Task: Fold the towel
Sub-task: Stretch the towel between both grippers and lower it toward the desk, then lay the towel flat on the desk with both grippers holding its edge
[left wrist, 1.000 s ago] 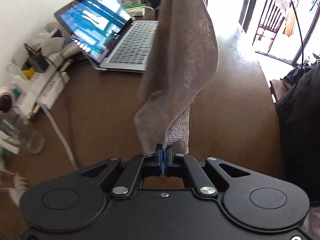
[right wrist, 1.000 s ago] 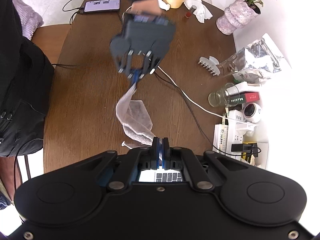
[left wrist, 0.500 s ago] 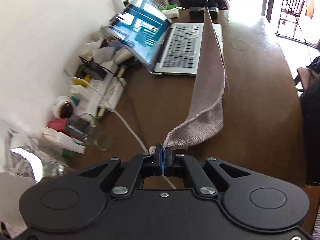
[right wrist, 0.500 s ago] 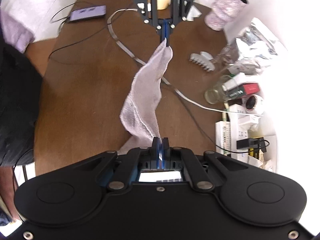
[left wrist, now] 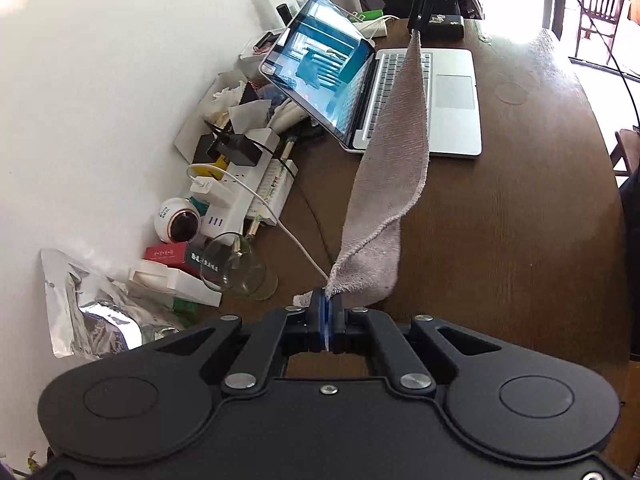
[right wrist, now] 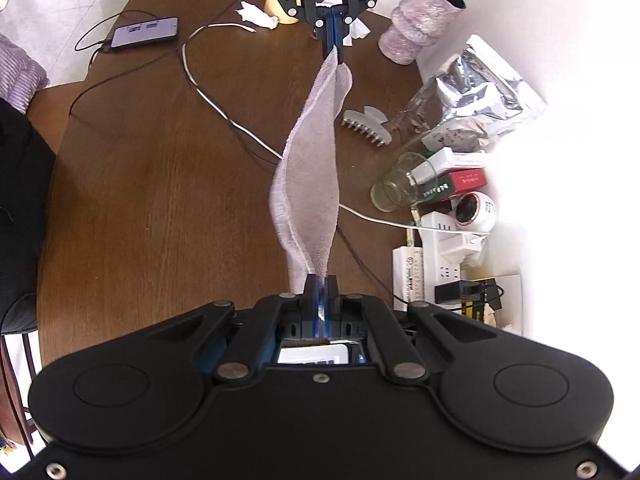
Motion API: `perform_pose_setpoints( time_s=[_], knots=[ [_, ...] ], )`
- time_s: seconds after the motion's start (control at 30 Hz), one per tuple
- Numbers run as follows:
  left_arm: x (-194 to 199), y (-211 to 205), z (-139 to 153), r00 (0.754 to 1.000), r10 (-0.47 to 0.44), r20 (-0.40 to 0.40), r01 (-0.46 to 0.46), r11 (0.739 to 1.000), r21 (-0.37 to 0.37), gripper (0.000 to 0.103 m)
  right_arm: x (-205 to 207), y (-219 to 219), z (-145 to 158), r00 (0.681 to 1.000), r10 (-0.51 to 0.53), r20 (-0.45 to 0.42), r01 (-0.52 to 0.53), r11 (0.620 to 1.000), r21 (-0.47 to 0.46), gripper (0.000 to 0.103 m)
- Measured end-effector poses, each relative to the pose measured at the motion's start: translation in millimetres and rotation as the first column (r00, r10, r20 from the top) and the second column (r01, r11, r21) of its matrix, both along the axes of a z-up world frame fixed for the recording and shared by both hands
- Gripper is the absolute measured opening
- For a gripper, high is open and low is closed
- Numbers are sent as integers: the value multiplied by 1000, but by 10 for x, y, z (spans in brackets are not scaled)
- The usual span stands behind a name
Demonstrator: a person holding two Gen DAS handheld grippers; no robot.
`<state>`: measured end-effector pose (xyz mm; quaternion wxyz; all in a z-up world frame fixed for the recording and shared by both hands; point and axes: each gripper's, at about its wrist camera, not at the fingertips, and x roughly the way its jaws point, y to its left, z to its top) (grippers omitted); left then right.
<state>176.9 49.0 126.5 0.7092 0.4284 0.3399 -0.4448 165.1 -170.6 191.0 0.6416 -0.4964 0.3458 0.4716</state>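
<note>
A small grey towel (left wrist: pixel 394 152) hangs stretched in the air between my two grippers, above the brown table (left wrist: pixel 512 248). My left gripper (left wrist: pixel 327 304) is shut on one corner of it. My right gripper (right wrist: pixel 320 284) is shut on the opposite corner. In the right wrist view the towel (right wrist: pixel 312 184) runs from my fingers up to the left gripper (right wrist: pixel 334 46) at the far end. In the left wrist view the right gripper (left wrist: pixel 420 20) holds the far end near the laptop. The towel sags and twists slightly in the middle.
An open laptop (left wrist: pixel 384 92) stands on the table. Clutter lines the wall side: power strip (right wrist: pixel 448 240), glass jar (right wrist: pixel 396 188), small white camera (right wrist: pixel 476 210), foil bag (right wrist: pixel 472 100), hair clip (right wrist: pixel 366 122), vase (right wrist: pixel 420 20). A phone (right wrist: pixel 146 32) and cables (right wrist: pixel 216 100) lie on the table.
The grippers have moved apart, pulling the towel from a hanging bunch into a long taut strip. The left gripper has moved farther from the right one.
</note>
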Motion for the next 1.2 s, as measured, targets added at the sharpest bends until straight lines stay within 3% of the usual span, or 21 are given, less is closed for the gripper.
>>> perform_pose_setpoints(
  time_s=[0.33, 0.67, 0.97, 1.2],
  knots=[
    [-771, -26, -716, 987, -13, -162, 17, 1000, 22, 1, -539, 38, -620, 989, 27, -146, -28, 1000, -7, 2],
    [-1521, 43, -1485, 938, -17, -345, 25, 999, 19, 1, -1214, 117, -1521, 938, 16, -345, -10, 1000, 19, 2],
    [-1796, 95, -1778, 916, 5, -402, -1, 1000, 10, 1, -1599, 37, -1892, 900, -2, -435, 7, 1000, 11, 2],
    [-1846, 78, -1931, 904, 10, -428, -1, 1000, 23, 1, -1681, -53, -2032, 889, -14, -457, 18, 1000, 3, 2]
  ],
)
